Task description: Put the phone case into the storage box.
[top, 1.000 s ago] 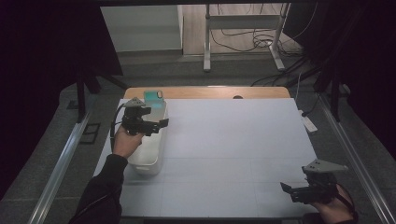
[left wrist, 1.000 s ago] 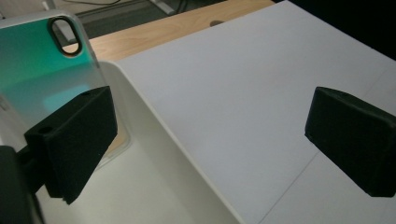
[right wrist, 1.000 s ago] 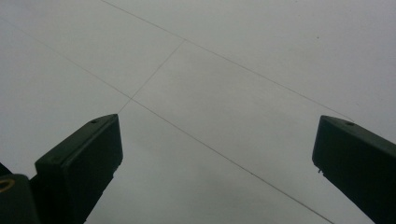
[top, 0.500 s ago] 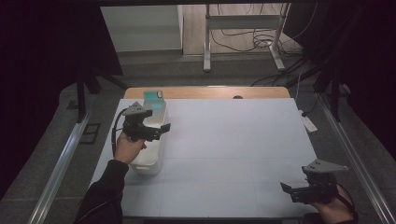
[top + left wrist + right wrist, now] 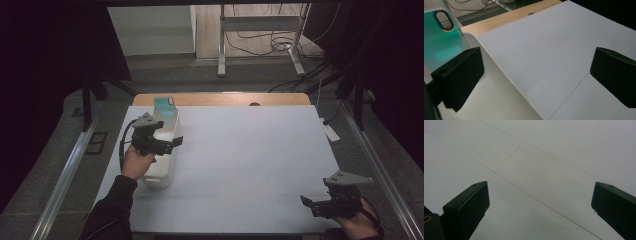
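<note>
Hovering over the white container [image 5: 161, 165], left hand-held gripper [image 5: 172, 143] gapes wide.

Metal stand [image 5: 260, 37]; floor cables [image 5: 260, 44]

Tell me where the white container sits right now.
In the high view the white container lies along the table's left edge, directly under the left hand-held gripper, teal lid at its far end.

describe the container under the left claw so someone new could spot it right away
Start at the white table with a bare wooden strip along its far edge. Near its left side sits a long white container, running front to back, with the left claw open above it. What sets it apart: a teal lid with an oval hole stands at its far end, the only colour on the table.
</note>
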Demonstrator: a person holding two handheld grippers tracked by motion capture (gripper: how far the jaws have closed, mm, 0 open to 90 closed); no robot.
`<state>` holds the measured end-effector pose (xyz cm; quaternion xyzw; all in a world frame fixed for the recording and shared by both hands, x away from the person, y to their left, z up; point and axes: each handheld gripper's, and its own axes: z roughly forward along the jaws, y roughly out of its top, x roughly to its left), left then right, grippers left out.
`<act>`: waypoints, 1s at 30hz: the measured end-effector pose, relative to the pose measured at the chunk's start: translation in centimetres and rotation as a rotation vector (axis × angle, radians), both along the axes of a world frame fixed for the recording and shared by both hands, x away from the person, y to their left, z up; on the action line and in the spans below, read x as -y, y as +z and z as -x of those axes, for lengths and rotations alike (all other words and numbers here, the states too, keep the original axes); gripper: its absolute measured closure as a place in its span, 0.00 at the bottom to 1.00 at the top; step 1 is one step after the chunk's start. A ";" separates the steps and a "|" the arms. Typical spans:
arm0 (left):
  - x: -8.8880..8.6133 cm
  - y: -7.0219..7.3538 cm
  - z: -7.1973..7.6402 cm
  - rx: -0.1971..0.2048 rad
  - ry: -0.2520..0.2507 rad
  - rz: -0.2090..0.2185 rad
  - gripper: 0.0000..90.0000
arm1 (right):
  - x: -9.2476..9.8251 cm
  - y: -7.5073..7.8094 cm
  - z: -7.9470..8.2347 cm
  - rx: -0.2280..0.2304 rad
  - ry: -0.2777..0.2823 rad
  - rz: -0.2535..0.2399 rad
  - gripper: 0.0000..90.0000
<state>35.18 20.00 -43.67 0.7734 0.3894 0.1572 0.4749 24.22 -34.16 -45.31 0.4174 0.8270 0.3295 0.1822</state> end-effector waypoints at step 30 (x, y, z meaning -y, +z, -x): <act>-0.1 0.1 2.0 -0.047 0.021 -0.007 0.00 | 0.1 0.0 0.0 -0.003 0.000 -0.007 0.01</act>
